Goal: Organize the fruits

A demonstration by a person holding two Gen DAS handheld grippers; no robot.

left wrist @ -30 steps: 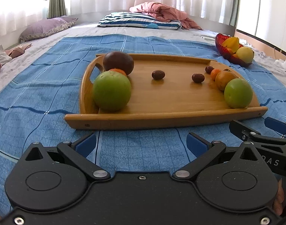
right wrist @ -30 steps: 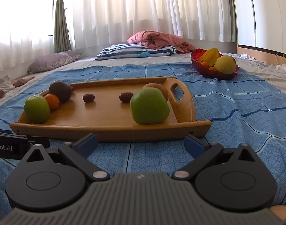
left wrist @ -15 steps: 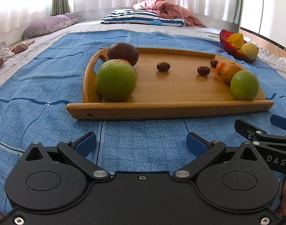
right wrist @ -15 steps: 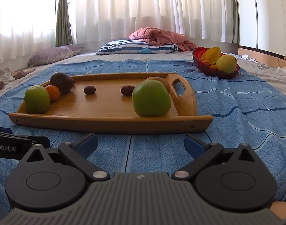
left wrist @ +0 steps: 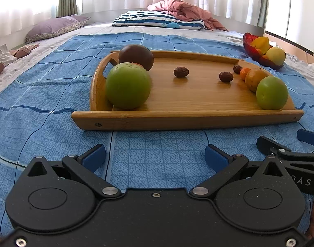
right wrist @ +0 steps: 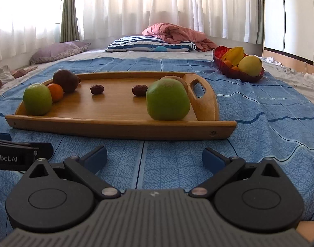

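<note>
Left wrist: my left gripper [left wrist: 154, 157] jaws spread, empty, short of the wooden tray [left wrist: 187, 119]; green apple [left wrist: 128, 85] near-left, dates mid-tray.

Right wrist: right gripper [right wrist: 154, 157] likewise spread; red bowl [right wrist: 237, 75] far right, part filled; I judge most sorting remains.

Honey-brown wooden tray [left wrist: 185, 119] on a blue bedspread [left wrist: 43, 100] printed with a fine grid and darker wavy lines. On the tray: two green apples, one at the left [left wrist: 128, 85] and one at the right [left wrist: 272, 92]; a dark maroon-brown round fruit [left wrist: 136, 56]; an orange-brown fruit [left wrist: 255, 79]; a small bright orange one [left wrist: 244, 73]; wrinkled reddish-brown dates [left wrist: 181, 71]. Red bowl [right wrist: 232, 72] with yellow and orange fruit. Navy-and-white striped pillow [right wrist: 148, 44], lilac pillow [right wrist: 58, 51], pink quilt [right wrist: 173, 33], white curtains [right wrist: 157, 6] beside an olive-green drape [right wrist: 69, 10]. Both the left gripper [left wrist: 154, 154] and the right gripper [right wrist: 154, 154] are black with blue pads
</note>
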